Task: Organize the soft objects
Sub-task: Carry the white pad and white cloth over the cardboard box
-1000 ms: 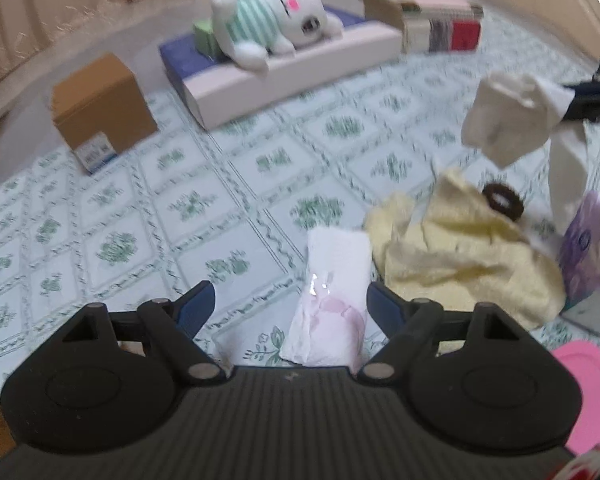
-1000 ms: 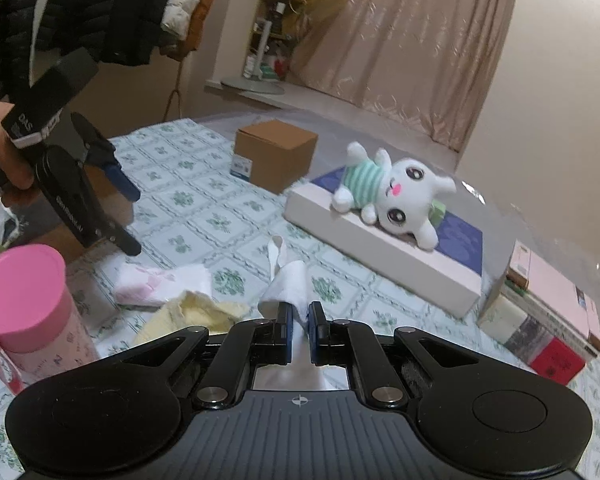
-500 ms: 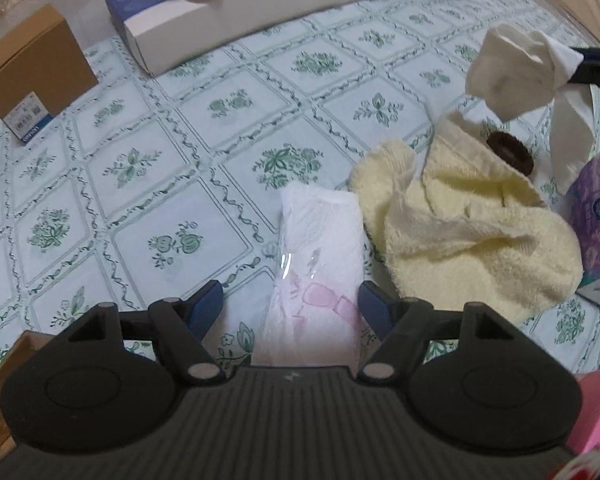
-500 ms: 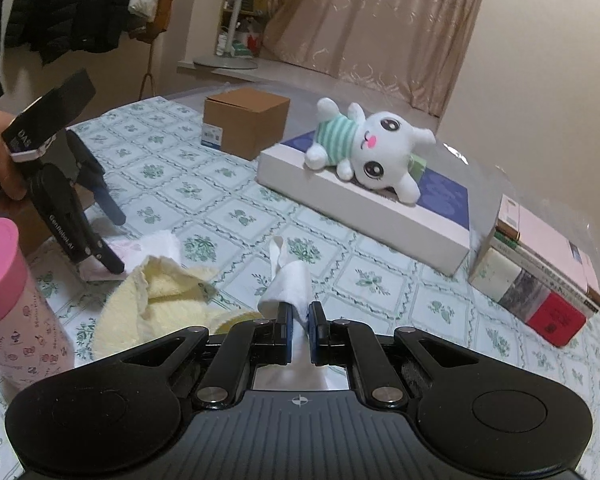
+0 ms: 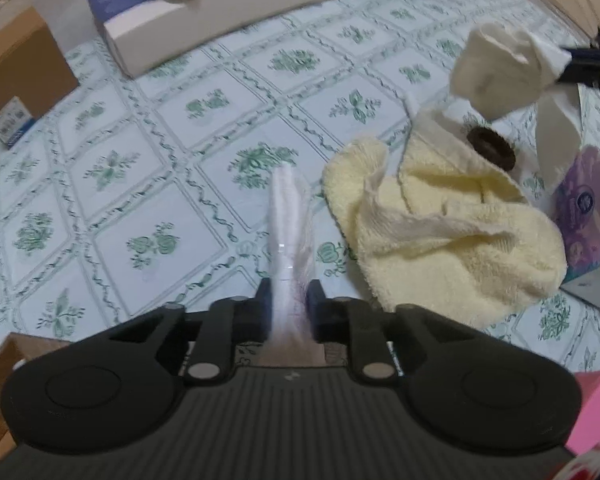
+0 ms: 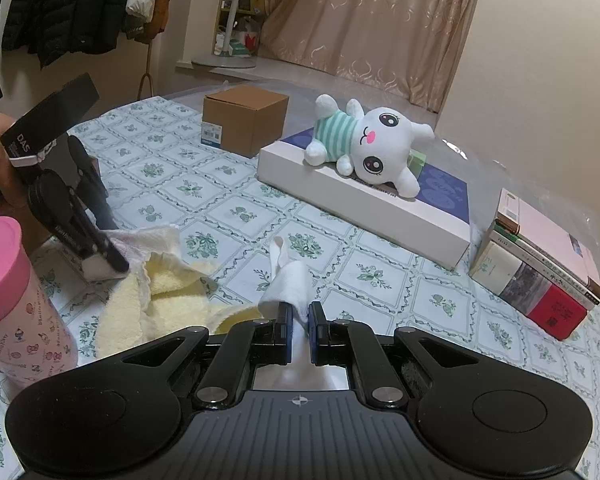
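So the table point(image 5: 148, 152) with its green-patterned cloth has my yellow towel point(image 5: 452, 232) lying crumpled on it, a dark ring point(image 5: 492, 146) sitting on the towel's far edge. My left tongs point(image 5: 289, 300) are clamped on the pink-and-white tissue pack point(image 5: 288, 224), which sticks out forward just left of the towel. My right tongs point(image 6: 299, 330) are pinched shut on a white cloth point(image 6: 290, 284), held up off the table near the towel.
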`<state>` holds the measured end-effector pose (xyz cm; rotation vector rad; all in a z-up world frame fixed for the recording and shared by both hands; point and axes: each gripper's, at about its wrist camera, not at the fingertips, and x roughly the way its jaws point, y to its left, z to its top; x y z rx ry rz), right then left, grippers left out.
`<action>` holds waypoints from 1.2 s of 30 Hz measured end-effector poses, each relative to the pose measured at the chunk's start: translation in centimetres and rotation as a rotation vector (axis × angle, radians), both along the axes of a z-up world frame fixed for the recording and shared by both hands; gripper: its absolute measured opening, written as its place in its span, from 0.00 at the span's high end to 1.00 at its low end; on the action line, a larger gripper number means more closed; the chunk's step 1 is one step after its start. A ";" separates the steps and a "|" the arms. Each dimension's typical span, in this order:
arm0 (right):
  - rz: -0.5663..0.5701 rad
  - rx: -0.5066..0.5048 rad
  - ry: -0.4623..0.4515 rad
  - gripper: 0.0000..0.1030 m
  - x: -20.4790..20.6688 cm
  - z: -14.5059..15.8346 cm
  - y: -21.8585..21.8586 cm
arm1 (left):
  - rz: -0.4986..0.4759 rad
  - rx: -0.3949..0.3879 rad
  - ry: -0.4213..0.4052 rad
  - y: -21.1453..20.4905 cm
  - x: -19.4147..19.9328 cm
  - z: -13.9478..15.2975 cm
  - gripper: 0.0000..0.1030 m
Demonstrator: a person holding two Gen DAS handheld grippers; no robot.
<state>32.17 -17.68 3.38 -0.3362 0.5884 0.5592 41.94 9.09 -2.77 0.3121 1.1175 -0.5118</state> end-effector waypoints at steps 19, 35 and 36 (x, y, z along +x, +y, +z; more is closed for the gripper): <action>-0.024 0.078 -0.041 0.93 -6.9 5.5 0.3 | 0.280 -0.126 -0.250 6.3 -11.5 10.4 0.91; -0.070 0.183 -0.026 0.93 -19.2 7.3 0.3 | 0.484 -0.309 -0.338 6.2 -29.1 12.3 0.91; -0.084 0.200 -0.011 0.92 -20.0 7.1 0.1 | 0.504 -0.332 -0.337 6.1 -30.0 12.1 0.91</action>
